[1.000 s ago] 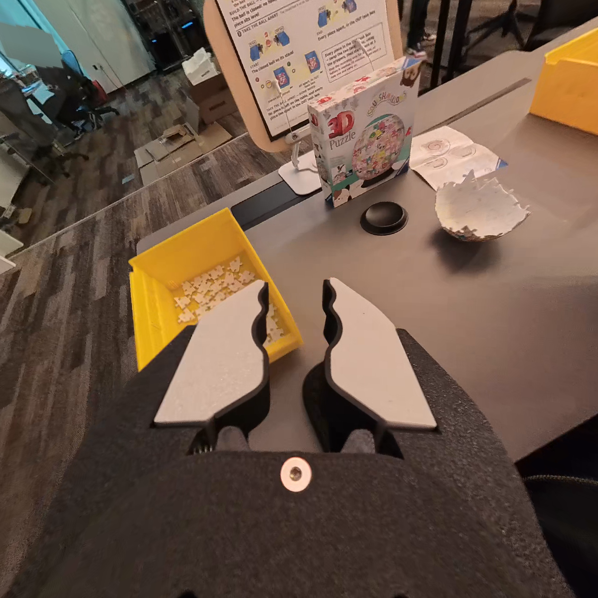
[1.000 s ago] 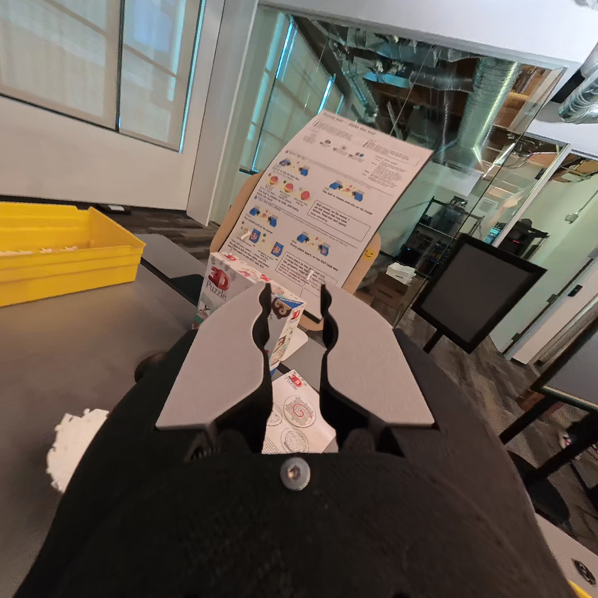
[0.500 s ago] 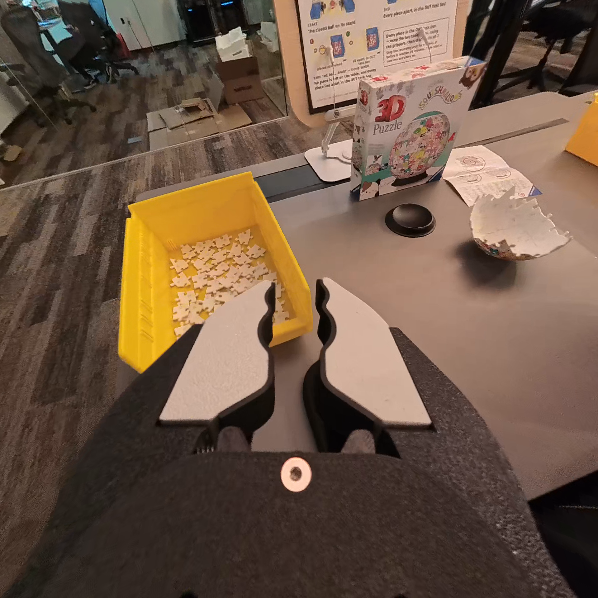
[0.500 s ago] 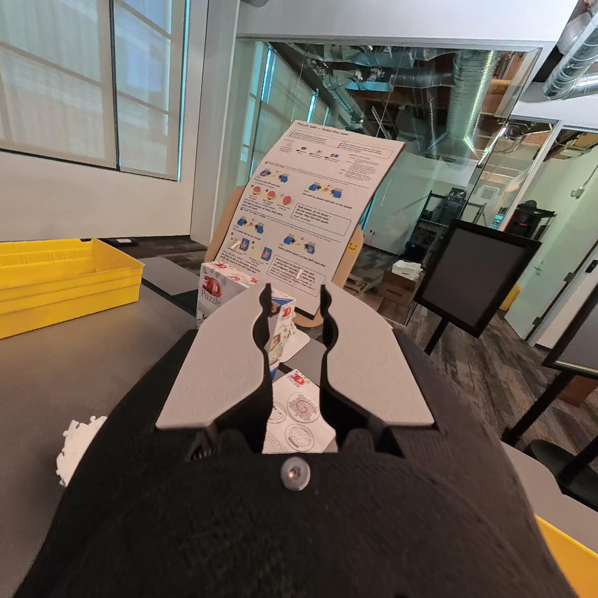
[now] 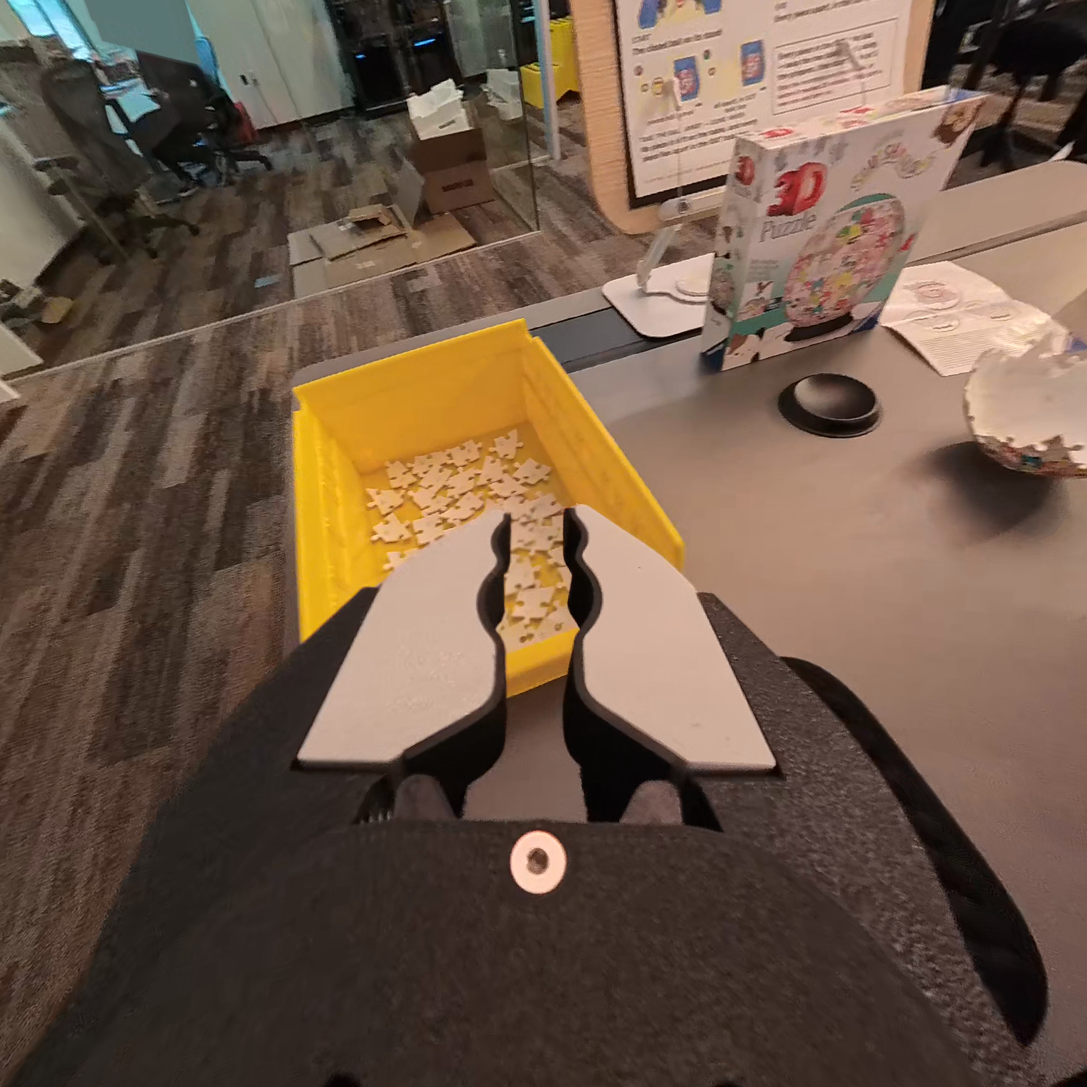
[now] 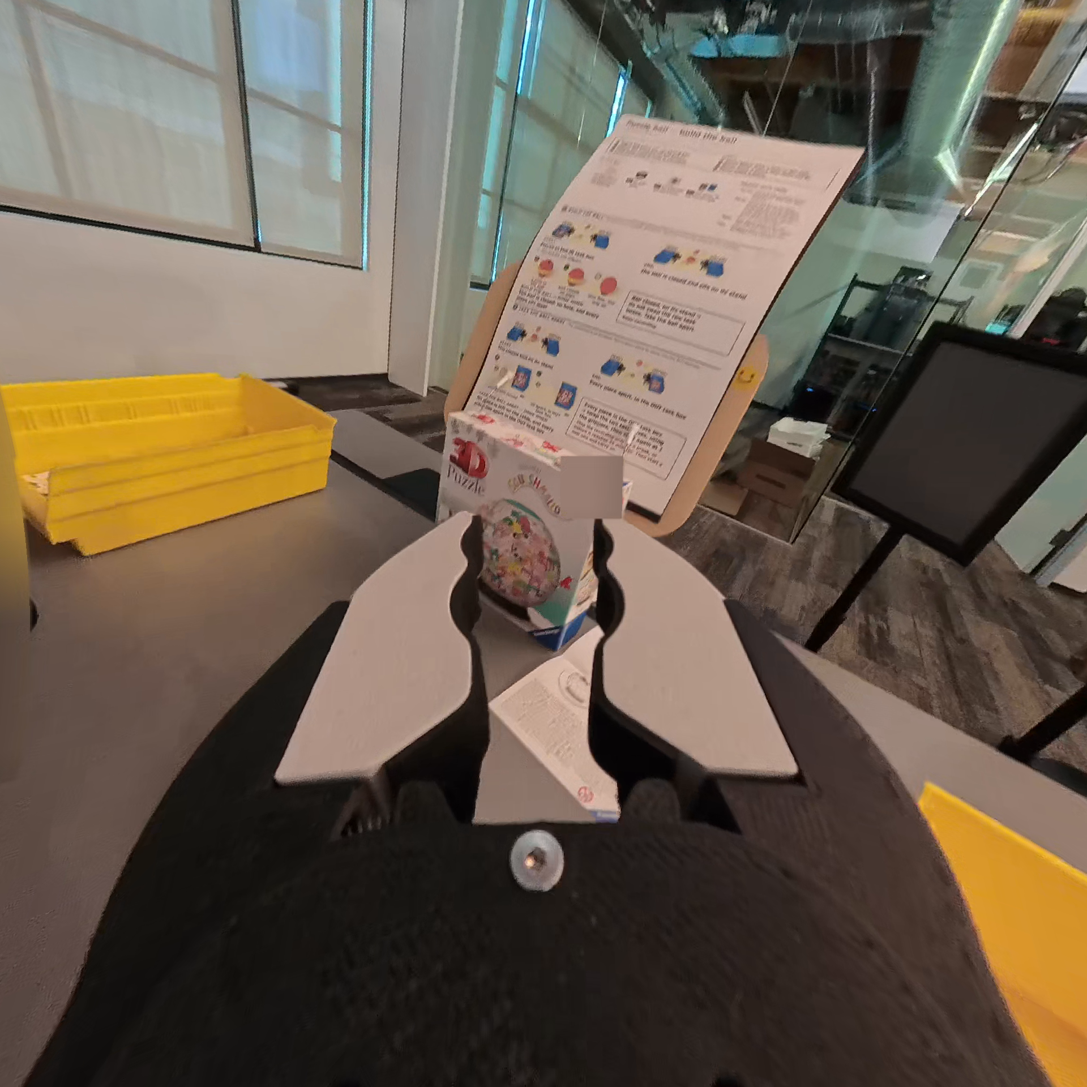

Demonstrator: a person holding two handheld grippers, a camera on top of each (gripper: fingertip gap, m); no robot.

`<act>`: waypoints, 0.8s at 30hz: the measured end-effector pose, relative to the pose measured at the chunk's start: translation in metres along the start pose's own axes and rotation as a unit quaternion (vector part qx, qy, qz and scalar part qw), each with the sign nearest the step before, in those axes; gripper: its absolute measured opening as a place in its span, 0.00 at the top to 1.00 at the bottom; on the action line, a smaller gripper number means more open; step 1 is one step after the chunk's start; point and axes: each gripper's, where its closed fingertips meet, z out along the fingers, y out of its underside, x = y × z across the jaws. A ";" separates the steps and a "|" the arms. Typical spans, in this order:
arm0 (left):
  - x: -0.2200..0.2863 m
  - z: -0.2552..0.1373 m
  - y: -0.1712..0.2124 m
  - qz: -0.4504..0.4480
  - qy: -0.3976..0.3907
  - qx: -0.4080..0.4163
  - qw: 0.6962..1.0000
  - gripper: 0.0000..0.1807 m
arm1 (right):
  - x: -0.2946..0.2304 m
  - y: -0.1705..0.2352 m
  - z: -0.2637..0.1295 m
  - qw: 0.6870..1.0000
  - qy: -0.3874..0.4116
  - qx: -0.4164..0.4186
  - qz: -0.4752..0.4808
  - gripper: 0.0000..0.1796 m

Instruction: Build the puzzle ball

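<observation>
Grey matte tabletop (image 5: 823,588) carries everything, with the upright puzzle box (image 5: 817,253) as landmark. That cardboard box bears printed lettering and a picture of a finished ball. Just in front of it sits a round black stand (image 5: 828,400); right of the stand rests the half-built puzzle ball (image 5: 1023,412), a jagged-rimmed shell with its hollow white side up. Left of the box, a yellow plastic bin (image 5: 412,400) holds loose pale puzzle pieces (image 5: 464,482). The left gripper (image 5: 534,523) hovers over the bin, jaws apart, holding nothing. The right gripper (image 6: 532,532) faces the box, jaws apart, empty, above a printed leaflet (image 6: 547,706).
</observation>
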 end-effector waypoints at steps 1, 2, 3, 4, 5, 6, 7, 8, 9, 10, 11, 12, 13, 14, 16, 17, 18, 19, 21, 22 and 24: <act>-0.003 -0.002 0.001 -0.003 -0.008 0.000 1.000 0.89 | -0.002 0.009 -0.001 1.000 0.002 -0.004 0.002 0.79; -0.004 -0.004 0.002 -0.009 -0.011 0.003 1.000 0.87 | -0.004 0.018 -0.001 1.000 0.005 -0.007 0.001 0.79; -0.002 -0.007 0.003 -0.015 -0.009 0.007 1.000 0.86 | -0.004 0.027 -0.002 1.000 0.014 -0.008 -0.003 0.79; 0.001 -0.010 0.005 -0.019 -0.004 0.012 1.000 0.86 | 0.000 0.036 -0.002 0.999 0.032 -0.002 -0.012 0.79; 0.005 -0.014 0.008 -0.020 -0.001 0.016 1.000 0.86 | 0.004 0.042 -0.003 0.998 0.052 0.012 -0.020 0.79; 0.009 -0.019 0.012 -0.018 -0.001 0.018 1.000 0.87 | 0.007 0.046 -0.002 0.997 0.068 0.030 -0.018 0.78; 0.014 -0.025 0.017 -0.013 -0.002 0.018 1.000 0.87 | 0.009 0.049 -0.002 0.996 0.078 0.050 -0.016 0.78; 0.018 -0.031 0.023 -0.009 -0.007 0.019 1.000 0.87 | 0.011 0.053 -0.001 0.994 0.089 0.067 -0.017 0.78; 0.022 -0.037 0.029 -0.008 -0.012 0.019 1.000 0.87 | 0.014 0.057 0.000 0.991 0.105 0.079 -0.021 0.77; 0.026 -0.044 0.036 -0.010 -0.015 0.020 1.000 0.87 | 0.014 0.061 0.001 0.989 0.118 0.088 -0.032 0.77; 0.030 -0.051 0.043 -0.015 -0.016 0.020 1.000 0.87 | 0.012 0.067 0.002 0.987 0.127 0.094 -0.041 0.76; 0.033 -0.058 0.050 -0.021 -0.019 0.021 0.999 0.87 | 0.008 0.069 0.004 0.986 0.128 0.098 -0.039 0.74; 0.033 -0.064 0.056 -0.028 -0.026 0.019 0.999 0.87 | -0.001 0.069 0.007 0.988 0.117 0.095 -0.035 0.72; 0.033 -0.071 0.063 -0.033 -0.034 0.014 0.999 0.86 | -0.010 0.066 0.010 0.989 0.105 0.095 -0.043 0.71; 0.030 -0.087 0.068 -0.040 -0.050 0.011 0.998 0.86 | -0.022 0.065 0.013 0.987 0.102 0.098 -0.073 0.72; 0.029 -0.095 0.067 -0.042 -0.059 0.016 0.997 0.86 | -0.026 0.069 0.016 0.987 0.101 0.092 -0.081 0.72; 0.027 -0.102 0.065 -0.043 -0.066 0.020 0.997 0.86 | -0.028 0.073 0.018 0.988 0.098 0.084 -0.085 0.72; 0.026 -0.107 0.063 -0.043 -0.070 0.023 0.996 0.86 | -0.030 0.076 0.021 0.989 0.094 0.077 -0.086 0.72; 0.023 -0.114 0.056 -0.040 -0.078 0.028 0.996 0.86 | -0.035 0.077 0.024 0.991 0.078 0.068 -0.083 0.71; 0.023 -0.115 0.053 -0.036 -0.077 0.027 0.996 0.86 | -0.035 0.076 0.025 0.991 0.078 0.064 -0.083 0.71; 0.023 -0.114 0.043 -0.027 -0.072 0.025 0.997 0.86 | -0.032 0.071 0.024 0.990 0.086 0.064 -0.087 0.71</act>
